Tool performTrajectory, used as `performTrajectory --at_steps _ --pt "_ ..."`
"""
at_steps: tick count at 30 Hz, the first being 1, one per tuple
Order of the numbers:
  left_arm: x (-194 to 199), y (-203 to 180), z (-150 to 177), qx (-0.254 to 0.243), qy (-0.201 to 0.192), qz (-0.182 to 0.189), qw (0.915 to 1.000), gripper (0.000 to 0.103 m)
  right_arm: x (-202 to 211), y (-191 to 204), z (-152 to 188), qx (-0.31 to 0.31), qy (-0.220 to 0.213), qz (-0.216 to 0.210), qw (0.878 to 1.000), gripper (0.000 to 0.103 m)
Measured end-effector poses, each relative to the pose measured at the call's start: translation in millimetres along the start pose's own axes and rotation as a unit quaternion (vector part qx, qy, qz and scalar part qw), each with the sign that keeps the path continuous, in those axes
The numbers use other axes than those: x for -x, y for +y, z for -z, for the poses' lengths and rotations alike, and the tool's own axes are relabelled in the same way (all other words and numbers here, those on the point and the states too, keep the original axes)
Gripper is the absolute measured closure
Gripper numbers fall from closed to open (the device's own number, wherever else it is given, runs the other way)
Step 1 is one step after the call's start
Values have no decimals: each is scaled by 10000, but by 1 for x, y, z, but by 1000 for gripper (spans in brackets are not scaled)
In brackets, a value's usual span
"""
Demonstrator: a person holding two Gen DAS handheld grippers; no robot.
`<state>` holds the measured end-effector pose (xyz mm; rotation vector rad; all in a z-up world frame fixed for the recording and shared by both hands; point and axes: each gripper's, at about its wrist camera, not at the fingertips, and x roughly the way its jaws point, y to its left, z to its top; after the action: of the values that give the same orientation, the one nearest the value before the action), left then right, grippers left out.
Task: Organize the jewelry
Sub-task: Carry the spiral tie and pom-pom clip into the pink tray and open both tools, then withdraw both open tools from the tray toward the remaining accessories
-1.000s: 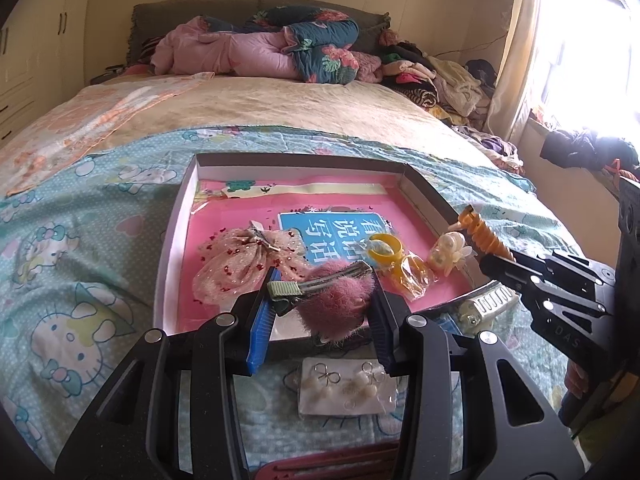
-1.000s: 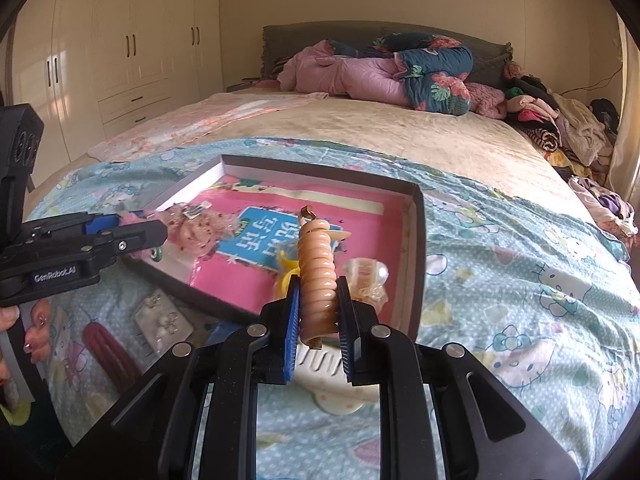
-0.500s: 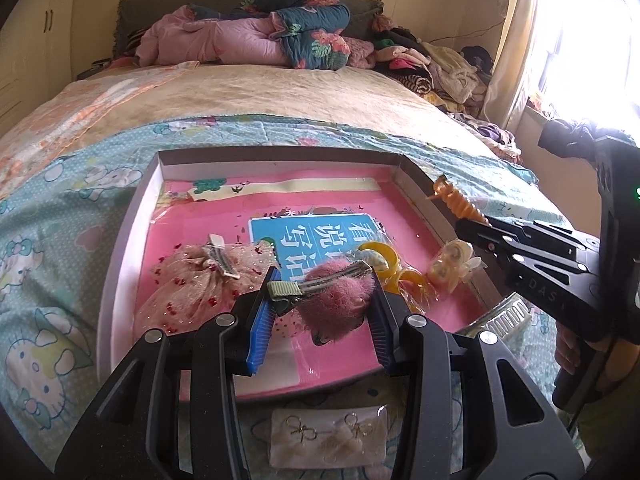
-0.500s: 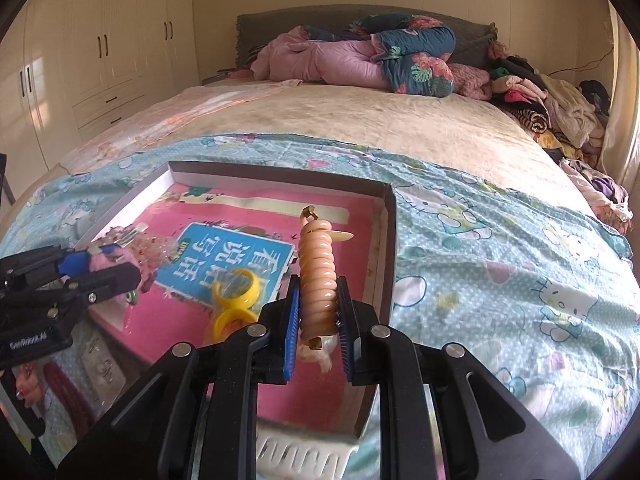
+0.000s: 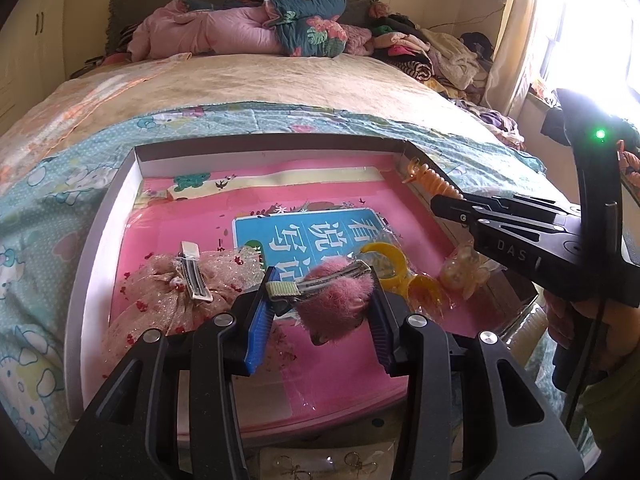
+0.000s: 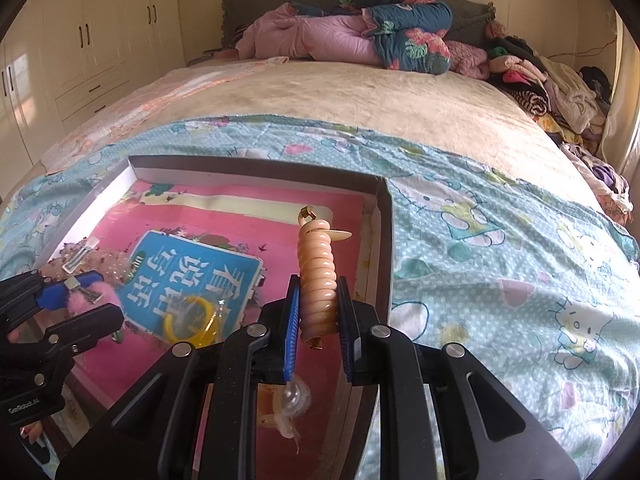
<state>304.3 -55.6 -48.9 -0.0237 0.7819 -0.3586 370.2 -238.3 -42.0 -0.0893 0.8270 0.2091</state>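
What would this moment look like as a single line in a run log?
left tongs: shut on pink fluffy hair clip | right tongs: shut on peach spiral hair tie | both over open box | nothing released yet

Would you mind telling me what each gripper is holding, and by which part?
The left gripper clamps a pink fluffy hair clip across its pompom end. The right gripper grips a peach spiral hair coil around its lower turns.

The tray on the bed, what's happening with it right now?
A person holds a gripper in each hand above the tray. The left gripper is shut on a fluffy pink hair clip; the right gripper is shut on a peach spiral hair tie. A sequined bow and yellow rings already lie inside.
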Motion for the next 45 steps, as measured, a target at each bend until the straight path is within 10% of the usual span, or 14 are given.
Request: performTrajectory --at_steps 14,35,45 --pt "-3 3 1 27 18 -5 10000 67 5 -6 5 -162 -39 -12 9999 85" --pt "41 4 7 98 -343 -31 9994 45 89 -3 33 -266 -769 25 9967 34" --pt "71 6 16 160 -542 -70 9984 35 119 10 46 -250 -950 26 9952 25"
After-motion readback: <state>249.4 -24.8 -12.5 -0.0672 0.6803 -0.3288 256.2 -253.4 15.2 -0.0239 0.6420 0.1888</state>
